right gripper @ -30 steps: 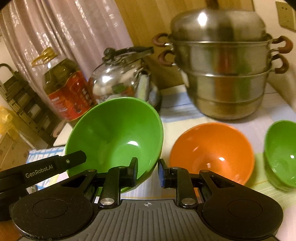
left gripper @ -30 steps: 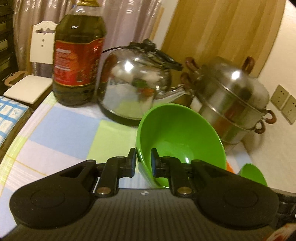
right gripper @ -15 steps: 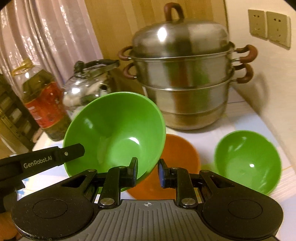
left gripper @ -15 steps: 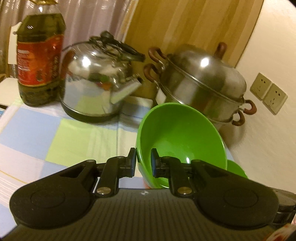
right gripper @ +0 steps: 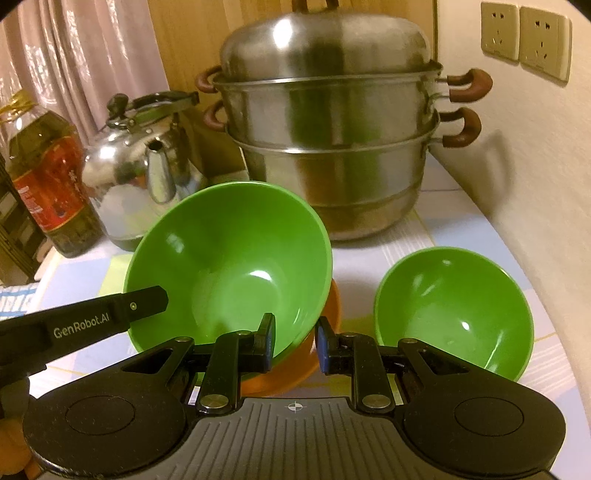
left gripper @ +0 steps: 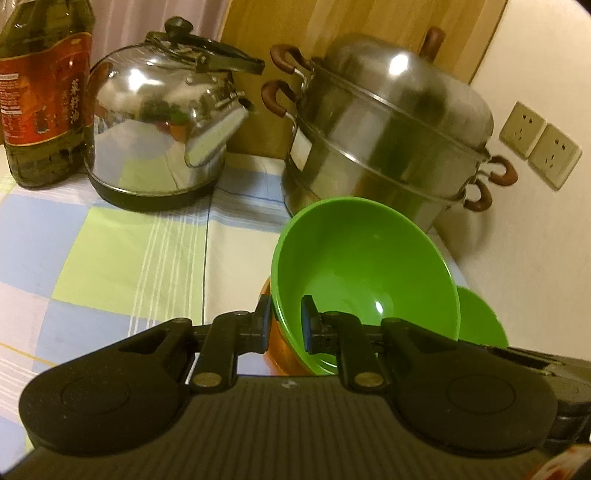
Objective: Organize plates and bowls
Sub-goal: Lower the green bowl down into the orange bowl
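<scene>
The large green bowl (right gripper: 236, 266) is glossy plastic, deep, with a plain rim, and tilts with its opening toward the cameras. Both tongs clamp it. The left tongs (left gripper: 283, 323) are closed on its near rim, one pad outside the wall and one inside. The right tongs (right gripper: 293, 341) are closed on the rim at its lower right edge. In the right view the left tongs show as a black bar (right gripper: 110, 314) crossing the bowl's left rim.

The bowl is directly above an orange bowl (right gripper: 306, 354), mostly hiding it; only an orange crescent shows below. Whether the two touch cannot be told. A smaller green bowl (right gripper: 454, 314) stands upright on the desk (left gripper: 129, 251), just beside and to the right of the pair.

The desk carries a checked cloth in pale blue, green and white. Behind it are a wooden panel (left gripper: 332, 22), a curtain (right gripper: 74, 55) and a cream wall with two sockets (right gripper: 524, 37).

At the back of the desk, from left to right, stand an oil bottle (left gripper: 44, 99), a steel kettle (left gripper: 159, 122) and a lidded steel steamer (right gripper: 328, 147). The steamer stands close behind the bowls.
</scene>
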The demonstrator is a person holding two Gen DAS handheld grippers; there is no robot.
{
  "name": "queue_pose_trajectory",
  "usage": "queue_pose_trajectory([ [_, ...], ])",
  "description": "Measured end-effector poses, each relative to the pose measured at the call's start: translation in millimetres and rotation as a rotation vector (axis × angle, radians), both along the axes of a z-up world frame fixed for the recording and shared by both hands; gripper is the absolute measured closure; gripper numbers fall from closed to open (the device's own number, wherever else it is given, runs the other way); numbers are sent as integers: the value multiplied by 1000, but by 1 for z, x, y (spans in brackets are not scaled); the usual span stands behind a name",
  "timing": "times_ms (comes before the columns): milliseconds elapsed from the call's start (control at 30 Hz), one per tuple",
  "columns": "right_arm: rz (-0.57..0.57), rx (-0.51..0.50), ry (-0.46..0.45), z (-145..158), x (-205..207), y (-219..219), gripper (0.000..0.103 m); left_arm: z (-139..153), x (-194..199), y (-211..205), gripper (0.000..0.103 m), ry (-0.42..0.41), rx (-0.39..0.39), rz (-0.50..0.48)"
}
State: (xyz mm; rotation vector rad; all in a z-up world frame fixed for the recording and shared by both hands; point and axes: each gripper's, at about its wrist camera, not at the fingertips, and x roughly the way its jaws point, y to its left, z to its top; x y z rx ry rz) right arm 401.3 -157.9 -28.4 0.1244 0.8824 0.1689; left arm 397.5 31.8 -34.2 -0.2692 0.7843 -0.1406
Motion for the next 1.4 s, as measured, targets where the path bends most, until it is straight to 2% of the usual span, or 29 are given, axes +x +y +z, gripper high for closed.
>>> queue_pose_trajectory([
  [500,33,-79,29,-22,8,4,80,-20,4,-8,89,49,27,-10],
  [967,42,-109,16,-24,8,7,78,-20,4,-11,89,42,55,-15],
  [1000,43,-104,12,-25,8,6,76,-20,5,-11,89,40,62,-12],
  [1067,61,-89,0,-26,7,6,64,-20,4,-11,83,35,76,6],
  [1133,60,-60,-3,-28,7,3,61,-21,5,-8,83,37,66,14],
  [1400,-23,52,-24,-19,11,-15,61,-13,3,-3,83,8,50,32],
])
